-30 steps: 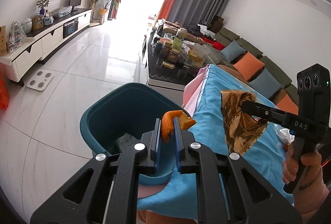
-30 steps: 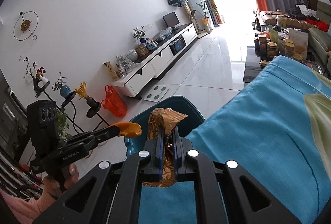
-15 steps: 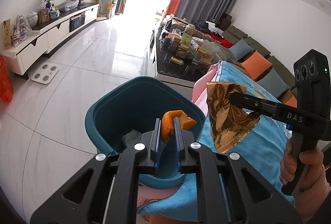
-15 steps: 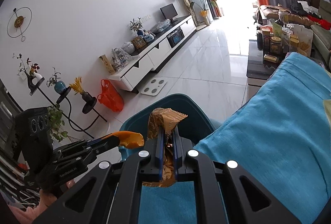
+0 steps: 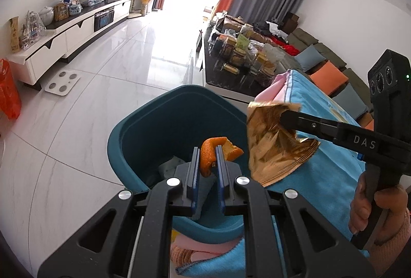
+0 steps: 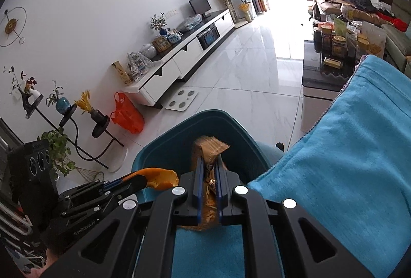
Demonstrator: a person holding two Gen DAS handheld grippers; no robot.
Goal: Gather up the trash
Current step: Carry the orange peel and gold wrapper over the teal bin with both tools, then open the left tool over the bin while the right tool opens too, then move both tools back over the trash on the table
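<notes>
Left gripper point(image 5: 207, 149) pinching an orange peel point(image 5: 214, 153) between its blue pads, jaws nearly closed on it; the peel sticks up past the fingertips and curls off to the right of the right finger. Directly beyond and below the left fingertips is the open mouth of the teal trash bin point(image 5: 143, 124), with some grey crumpled trash point(image 5: 170, 166) visible inside, just left of the left finger. Right gripper point(image 6: 208, 161) clamped on a gold foil wrapper point(image 6: 209, 147), jaws almost together with the foil squeezed between them; the wrapper pokes out above the fingertips and also hangs down between the fingers toward the camera. In the right wrist view the bin rim point(image 6: 179, 129) sits right ahead of and under the fingertips, wrapper over the bin opening. In the left wrist view the wrapper hangs from the right gripper's tip to the right of the left fingers, over the bin's right edge and the blue cloth point(image 5: 331, 170). The blue cloth lies right of both grippers' fingers, touching the bin side, with a pink layer point(image 5: 205, 247) under it. A hand point(image 5: 377, 211) in a pink sleeve grips the right gripper's handle. White tile floor point(image 5: 102, 88) beyond the bin.
</notes>
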